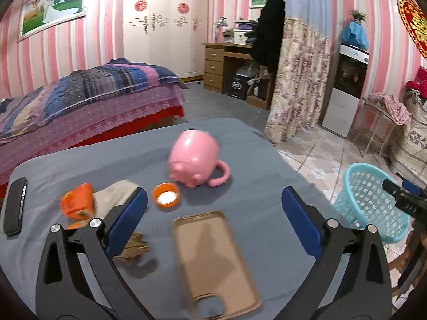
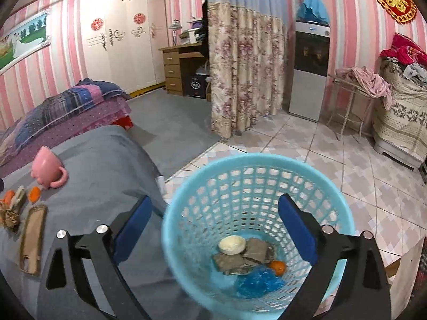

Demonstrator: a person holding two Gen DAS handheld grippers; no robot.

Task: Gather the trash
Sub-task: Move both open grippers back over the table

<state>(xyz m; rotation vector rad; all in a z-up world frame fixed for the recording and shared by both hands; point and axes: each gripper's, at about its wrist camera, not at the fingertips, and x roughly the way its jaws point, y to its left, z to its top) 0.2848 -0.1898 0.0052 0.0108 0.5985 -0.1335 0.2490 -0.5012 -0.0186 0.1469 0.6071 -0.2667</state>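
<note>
**Next pick: clearing the scraps at the counter's near left**

Grey-covered counter (image 1: 240, 144) first: broad, soft, wrinkled, so expect small things to sit in folds. Right of it, down on the tiled floor, the blue basket (image 2: 339, 208), already holding a white lid, flat grey-brown pieces, an orange bit and a blue crumple. Right tool (image 2: 213, 226) poised above the basket mouth, fingers spread wide, nothing between them; judged done with its drop. Left tool (image 1: 213, 208) over the counter's near side, likewise spread and empty.

On the counter, far centre, a pink mug (image 1: 196, 157) tipped on its side; near centre, a tan phone case (image 1: 216, 261) lying flat between the left tool's fingers; far left edge, a dark remote (image 1: 16, 205). Probably keepers, not trash, so steer round them.

Likely trash, largest down: beige crumpled paper (image 1: 117, 192) just behind the left finger, orange wrapper (image 1: 77, 202) touching it on the left, brown scrap (image 1: 133, 248) near and partly hidden by that finger, orange cap (image 1: 165, 194) just near of the mug.

Best approached by shifting left off the case, lowering straight, pinching the paper at its raised fold, lifting clear before swinging right to the basket. For the cap, grip across the rim.
</note>
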